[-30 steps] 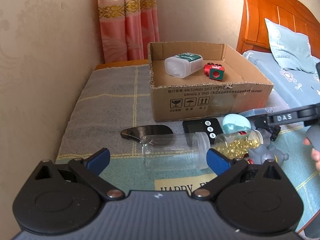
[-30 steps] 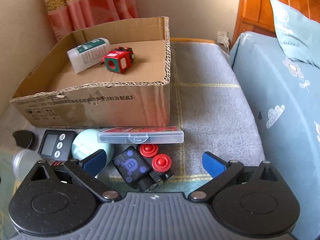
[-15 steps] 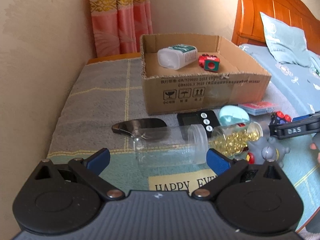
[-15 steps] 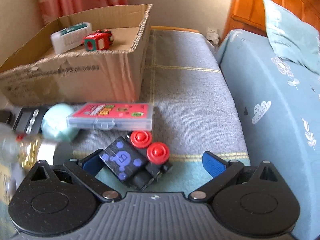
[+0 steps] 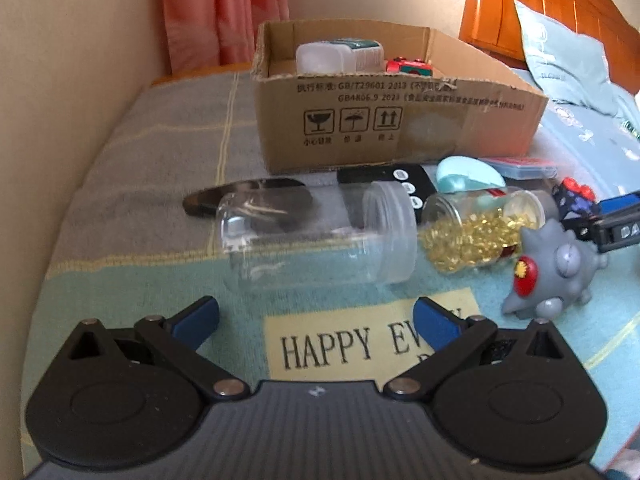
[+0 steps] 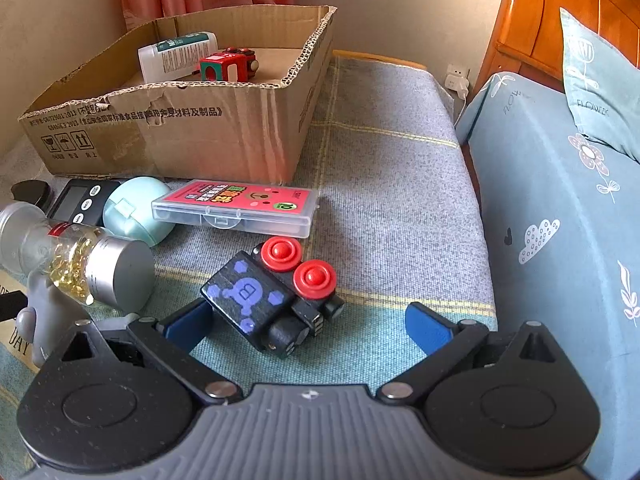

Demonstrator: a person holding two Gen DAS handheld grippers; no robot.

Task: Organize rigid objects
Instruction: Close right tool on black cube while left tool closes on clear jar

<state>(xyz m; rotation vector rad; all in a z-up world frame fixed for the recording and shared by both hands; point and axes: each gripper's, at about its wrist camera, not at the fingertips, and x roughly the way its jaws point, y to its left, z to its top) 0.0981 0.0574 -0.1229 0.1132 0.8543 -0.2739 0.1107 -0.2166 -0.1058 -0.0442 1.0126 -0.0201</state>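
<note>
- Claws: left claw released, holding nothing; right claw released, holding nothing.
- Black toy block between right claw's fingers, nearer the left one.
- Clear jar lying just ahead of left claw.
- Cardboard box farther ahead, holding white bottle.

Over the last second the left claw dropped lower and closer toward the clear empty jar lying on its side, while the right claw swung right and came in on the black toy block, both with jaws spread wide.
</note>
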